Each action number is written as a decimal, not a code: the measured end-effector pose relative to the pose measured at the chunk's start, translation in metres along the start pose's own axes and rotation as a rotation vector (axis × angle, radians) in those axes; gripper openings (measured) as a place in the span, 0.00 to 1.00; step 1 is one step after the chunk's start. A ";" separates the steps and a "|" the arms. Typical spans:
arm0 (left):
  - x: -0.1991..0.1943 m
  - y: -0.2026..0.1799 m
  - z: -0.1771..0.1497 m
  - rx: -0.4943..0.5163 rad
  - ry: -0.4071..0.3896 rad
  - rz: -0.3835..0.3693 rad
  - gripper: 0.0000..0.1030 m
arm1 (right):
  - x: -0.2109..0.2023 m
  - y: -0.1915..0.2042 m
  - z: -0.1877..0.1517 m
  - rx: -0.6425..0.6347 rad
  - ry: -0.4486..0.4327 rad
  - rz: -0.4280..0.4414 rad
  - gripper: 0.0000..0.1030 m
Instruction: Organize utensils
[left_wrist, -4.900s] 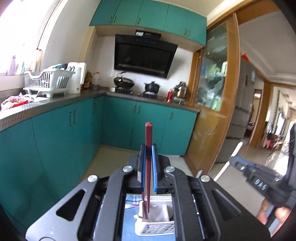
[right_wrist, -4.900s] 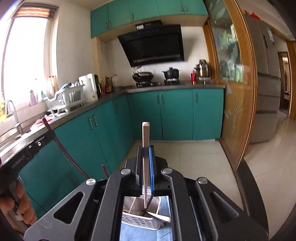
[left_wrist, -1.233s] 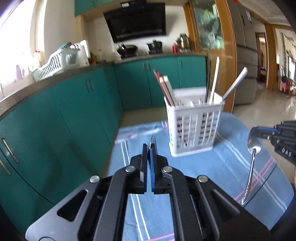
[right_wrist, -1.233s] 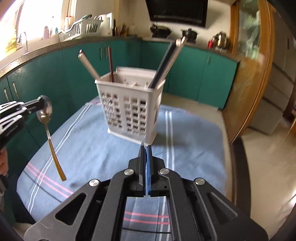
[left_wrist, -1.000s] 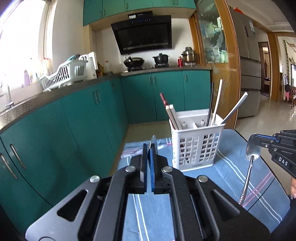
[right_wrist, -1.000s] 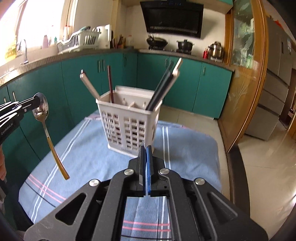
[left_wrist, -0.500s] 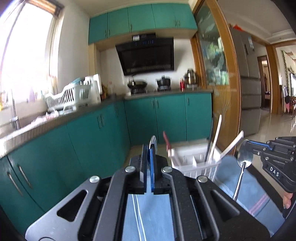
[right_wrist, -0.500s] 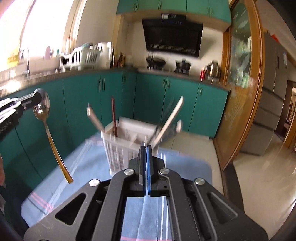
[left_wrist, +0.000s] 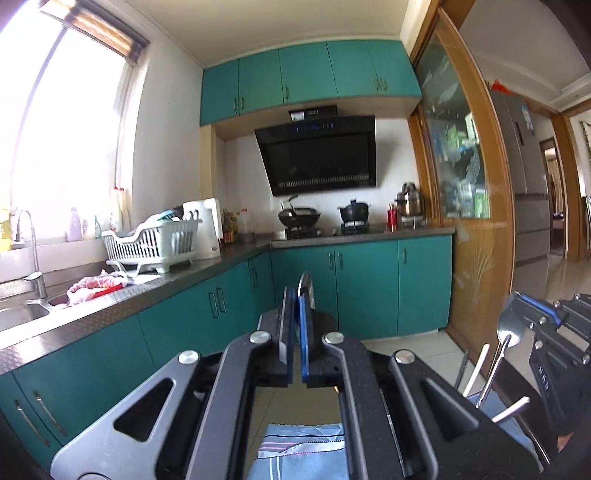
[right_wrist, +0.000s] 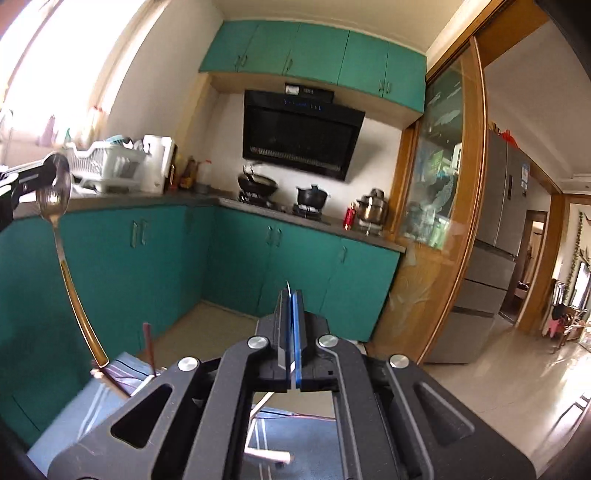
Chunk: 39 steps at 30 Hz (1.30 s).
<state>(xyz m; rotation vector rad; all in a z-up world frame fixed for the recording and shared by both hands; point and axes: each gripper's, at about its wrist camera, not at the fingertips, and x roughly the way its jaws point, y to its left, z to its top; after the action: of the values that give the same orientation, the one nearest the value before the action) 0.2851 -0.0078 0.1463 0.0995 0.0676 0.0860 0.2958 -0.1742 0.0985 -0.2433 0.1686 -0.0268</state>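
Spoons (right_wrist: 55, 192), smooth shiny metal bowls

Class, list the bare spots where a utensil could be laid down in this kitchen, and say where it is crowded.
Free: the left part of the blue cloth, beside the red chopstick; the counter strip in front of the dish rack. Crowded: the hob, with wok and pot.

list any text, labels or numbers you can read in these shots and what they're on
No text can be read for certain.
Range hood: lit blue display marks, too small to read.
Right gripper body: white lettering, seen at an angle, not legible.
Fridge: blue sticker, too small to read.
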 end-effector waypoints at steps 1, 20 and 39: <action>0.012 -0.005 -0.004 0.009 0.016 0.000 0.02 | 0.010 0.002 -0.005 -0.005 0.020 -0.008 0.02; 0.084 -0.064 -0.078 0.128 0.196 -0.062 0.06 | 0.068 0.033 -0.052 -0.091 0.172 0.037 0.02; -0.048 -0.004 -0.070 -0.055 0.118 -0.076 0.79 | -0.079 -0.042 -0.029 0.196 -0.051 0.174 0.84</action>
<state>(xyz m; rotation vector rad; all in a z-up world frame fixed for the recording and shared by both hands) 0.2331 -0.0089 0.0794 0.0372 0.1869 0.0175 0.2130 -0.2180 0.0935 -0.0328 0.1346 0.1350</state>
